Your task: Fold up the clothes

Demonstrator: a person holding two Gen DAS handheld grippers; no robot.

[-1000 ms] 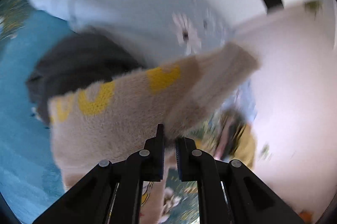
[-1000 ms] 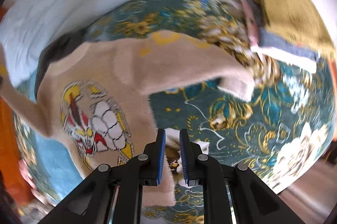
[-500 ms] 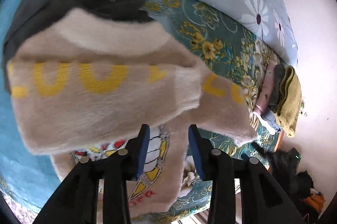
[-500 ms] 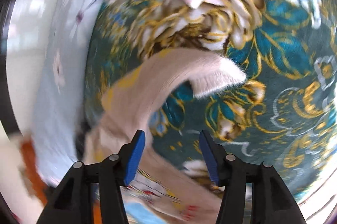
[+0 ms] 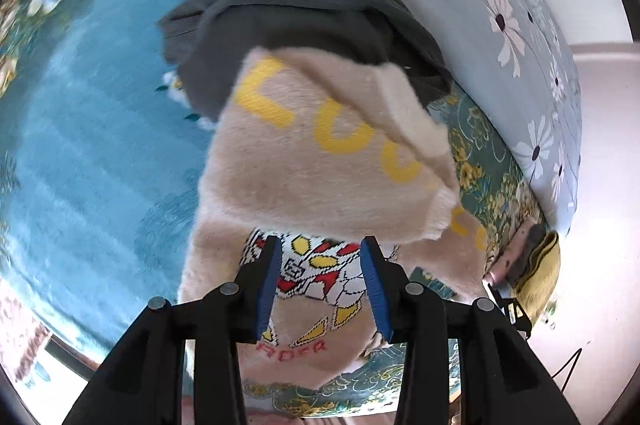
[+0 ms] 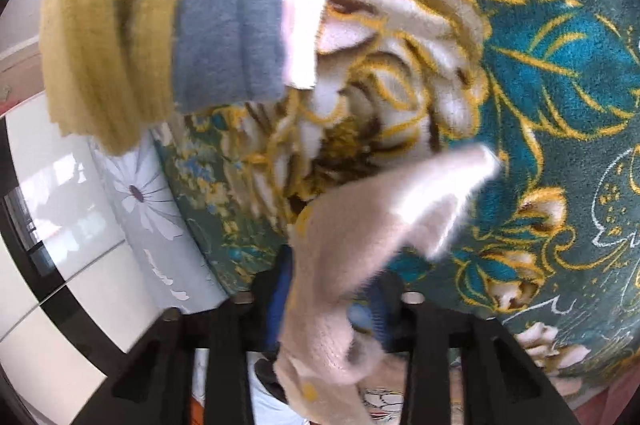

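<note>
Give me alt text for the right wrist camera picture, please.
The right tool is closing around a beige sweater sleeve that runs up between its fingers, above a teal floral blanket. A stack of folded clothes, mustard, grey and pink, lies at upper left.

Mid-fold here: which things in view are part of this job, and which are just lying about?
In the job:
- beige sweater, one sleeve already folded across it
- its other sleeve, between the closing right gripper
- left gripper, open over the sweater

Lying about:
- dark grey garment
- folded stack
- daisy pillow
- floral blanket
</note>
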